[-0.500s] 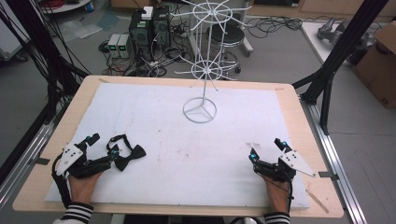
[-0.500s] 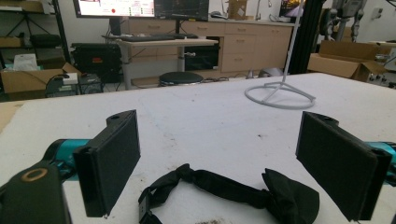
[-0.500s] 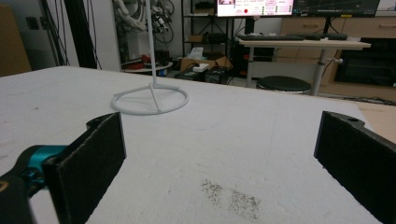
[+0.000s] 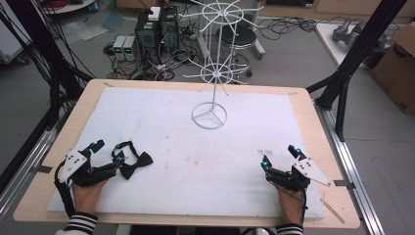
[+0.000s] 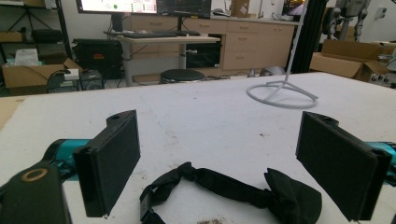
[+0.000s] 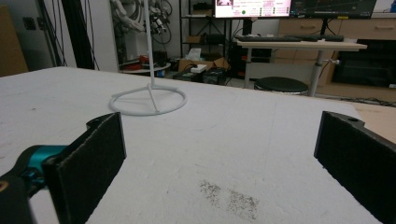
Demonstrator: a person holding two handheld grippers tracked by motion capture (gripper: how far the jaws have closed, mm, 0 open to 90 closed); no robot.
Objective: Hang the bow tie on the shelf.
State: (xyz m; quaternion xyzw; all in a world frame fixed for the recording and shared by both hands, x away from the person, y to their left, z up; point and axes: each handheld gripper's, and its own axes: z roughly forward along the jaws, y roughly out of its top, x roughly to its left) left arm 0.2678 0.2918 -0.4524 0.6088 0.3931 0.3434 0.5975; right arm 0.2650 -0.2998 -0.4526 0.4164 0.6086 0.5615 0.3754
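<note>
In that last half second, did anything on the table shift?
Nothing visibly changed. The left gripper keeps its jaws open around the black bow tie without gripping it, the right gripper rests open on the white mat, and the white wire stand is where it was.

No legible text, label, brand or number appeared anywhere; monitor screens (image 6: 294, 8) in background showed writing too small to read.

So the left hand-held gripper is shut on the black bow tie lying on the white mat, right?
Not shut. The left gripper view shows the left hand-held gripper with its jaws wide open, the black bow tie lying loose between them on the white mat.
</note>
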